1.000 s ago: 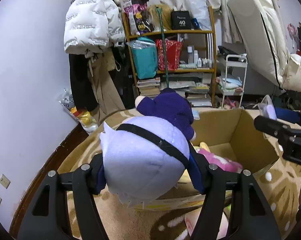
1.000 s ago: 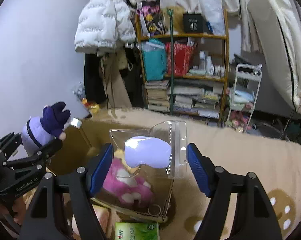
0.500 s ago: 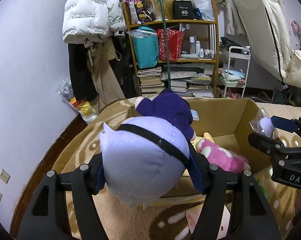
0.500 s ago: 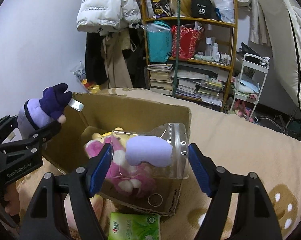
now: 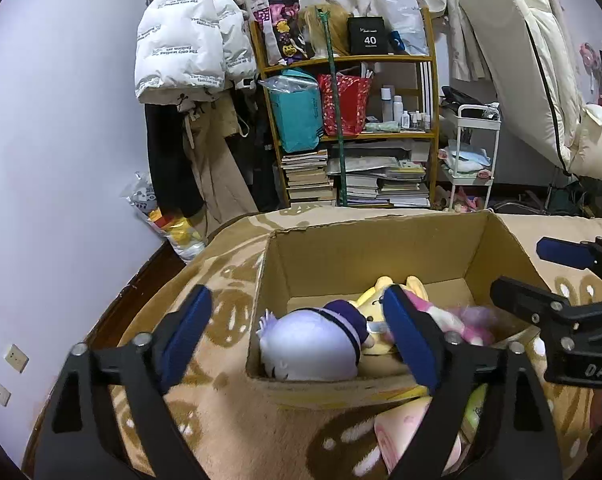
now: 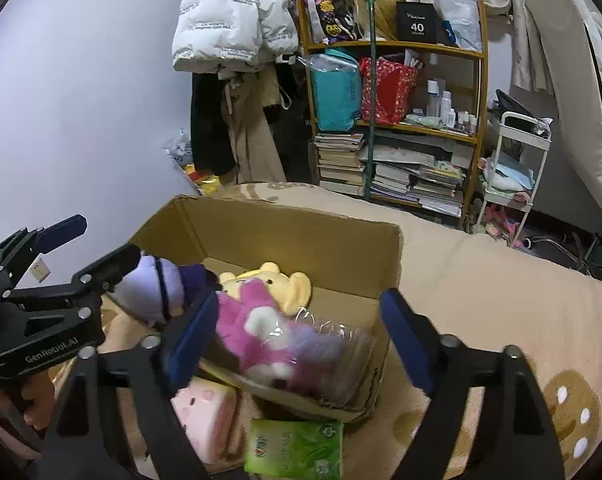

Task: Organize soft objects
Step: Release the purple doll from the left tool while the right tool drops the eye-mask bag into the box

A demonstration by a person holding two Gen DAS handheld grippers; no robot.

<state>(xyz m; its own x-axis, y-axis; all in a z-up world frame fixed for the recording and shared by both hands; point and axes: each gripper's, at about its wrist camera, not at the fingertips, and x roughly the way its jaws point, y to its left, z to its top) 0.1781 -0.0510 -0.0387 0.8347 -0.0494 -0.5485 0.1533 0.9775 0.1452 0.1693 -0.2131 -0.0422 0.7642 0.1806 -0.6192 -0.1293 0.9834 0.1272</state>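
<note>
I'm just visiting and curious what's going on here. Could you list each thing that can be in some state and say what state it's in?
Left gripper: jaws open, empty.
Right gripper: jaws open, empty.
Cardboard box: open-topped, holding toys.
Lavender plush: lying in the box.
Yellow bear plush: lying in the box.
Pink plush: in the box.
Clear packet: blurred, resting on the pink plush.
Green pack: outside the box.

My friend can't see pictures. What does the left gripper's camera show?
An open left gripper above a cardboard box where a lavender plush, yellow bear and pink plush lie; the right gripper is alongside.
</note>
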